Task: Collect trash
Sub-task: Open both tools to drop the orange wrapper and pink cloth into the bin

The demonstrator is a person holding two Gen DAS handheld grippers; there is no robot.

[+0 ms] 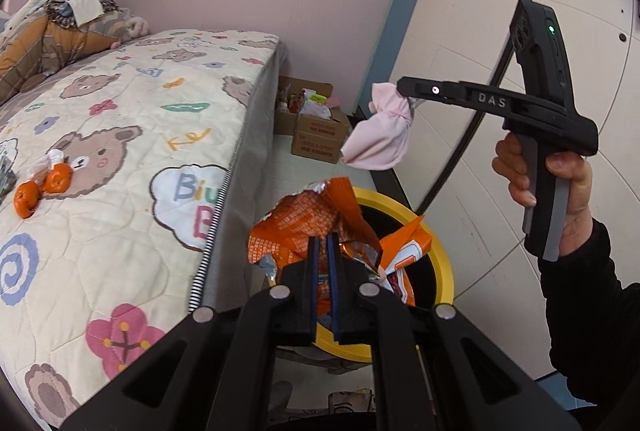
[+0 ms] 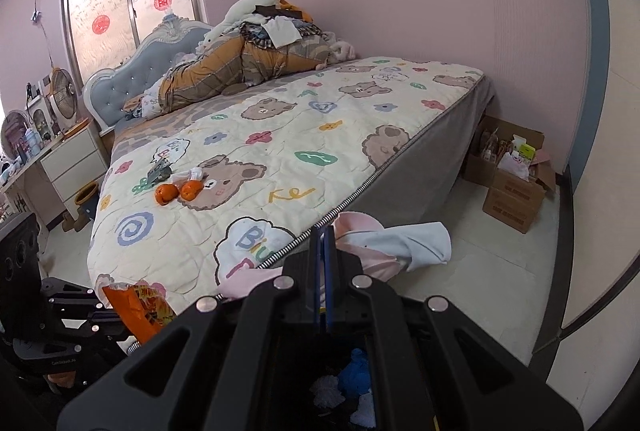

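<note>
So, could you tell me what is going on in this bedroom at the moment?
A person is clearing trash with a handheld gripper in each hand. The left gripper is shut on a crumpled orange snack bag, held over a yellow-rimmed bin beside the bed. The right gripper is shut on a pink wrapper, raised above and behind the bin. Orange peels and a few other scraps lie on the bedspread, not yet collected.

Yellow bin [image 1: 434, 231] mostly hidden behind orange snack bag [image 1: 312, 227] and left tongs [image 1: 323, 251]. Box print [image 1: 316, 147] too small to read. Bed headboard [image 2: 132, 71] partly covered by piled bedding [image 2: 248, 59].
</note>
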